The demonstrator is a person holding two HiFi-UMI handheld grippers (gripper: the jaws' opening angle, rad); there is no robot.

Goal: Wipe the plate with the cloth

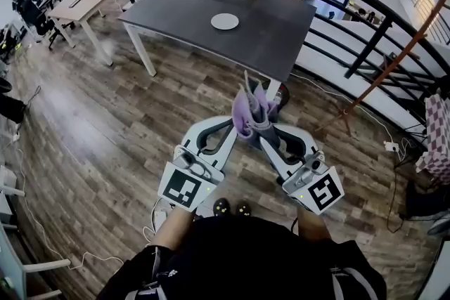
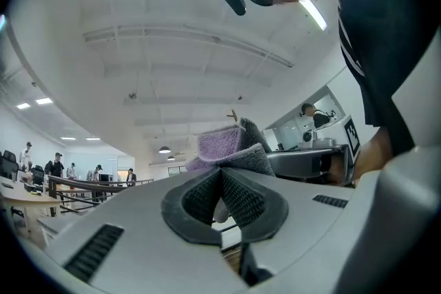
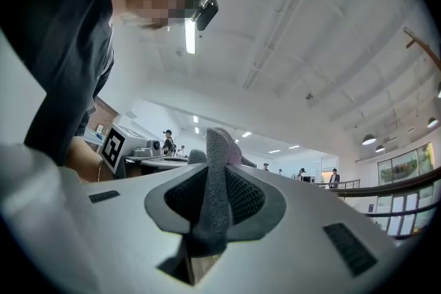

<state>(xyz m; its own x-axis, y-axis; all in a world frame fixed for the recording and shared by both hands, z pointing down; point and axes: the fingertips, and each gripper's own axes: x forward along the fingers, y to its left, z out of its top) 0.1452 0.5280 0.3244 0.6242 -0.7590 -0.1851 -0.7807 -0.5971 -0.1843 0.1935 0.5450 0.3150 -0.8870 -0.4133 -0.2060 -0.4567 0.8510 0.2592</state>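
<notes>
Your left tongs (image 1: pixel 241 128) and right tongs (image 1: pixel 265 131) both clamp the cloth (image 1: pixel 251 111) above plank floor (image 1: pixel 105 116); the plate (image 1: pixel 225 22) sits on the dark counter (image 1: pixel 267 31) (curved railing (image 1: pixel 369 46) beyond).

Open floor (image 1: pixel 105 130) lies ahead; the table (image 1: pixel 267 38) and, seemingly, a railing (image 1: pixel 367 47) bound the far side.
</notes>
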